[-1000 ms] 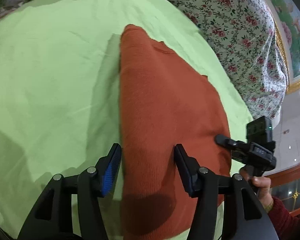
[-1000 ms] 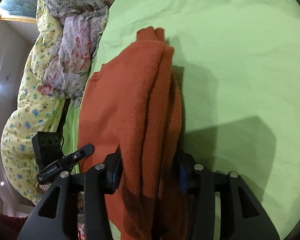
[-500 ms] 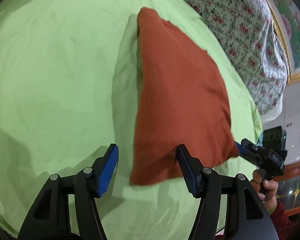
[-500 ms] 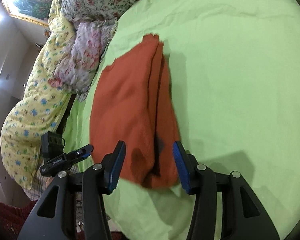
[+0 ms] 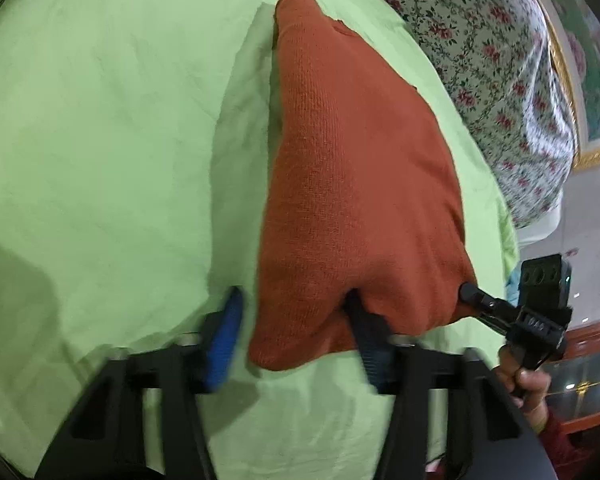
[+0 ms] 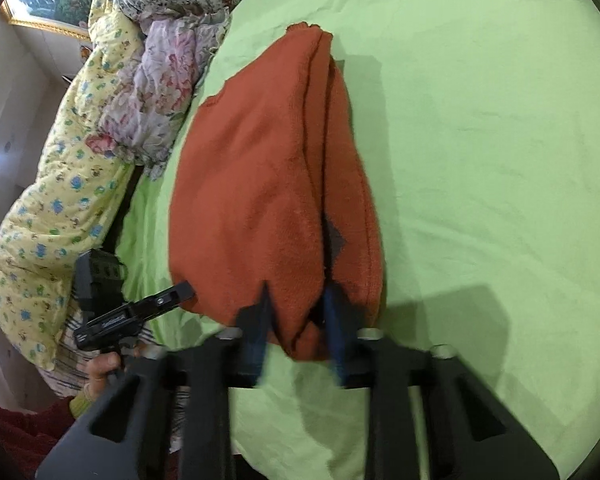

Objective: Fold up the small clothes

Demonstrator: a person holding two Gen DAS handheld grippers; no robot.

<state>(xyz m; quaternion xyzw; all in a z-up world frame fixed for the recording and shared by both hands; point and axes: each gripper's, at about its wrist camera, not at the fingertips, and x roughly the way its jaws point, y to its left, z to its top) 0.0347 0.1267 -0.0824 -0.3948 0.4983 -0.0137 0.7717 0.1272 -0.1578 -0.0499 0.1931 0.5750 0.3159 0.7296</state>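
- Already the rust-orange sweater [image 5: 360, 184] lies doubled over in layers on the green sheet [image 5: 100, 140].
- Left gripper [image 5: 296, 328]: spread, straddling the near left corner.
- Right gripper [image 6: 296, 320]: closing around the near right corner; a firm pinch can't be confirmed.
- Left, likely: another fold, then smoothing.

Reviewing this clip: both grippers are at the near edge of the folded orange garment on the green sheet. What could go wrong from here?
The rust-orange knit garment shows several loose layers between the right gripper; a pinch may catch only some, so the fold could splay. The left gripper straddles just one corner, so lifting may be uneven. The green bedsheet might get pinched too.
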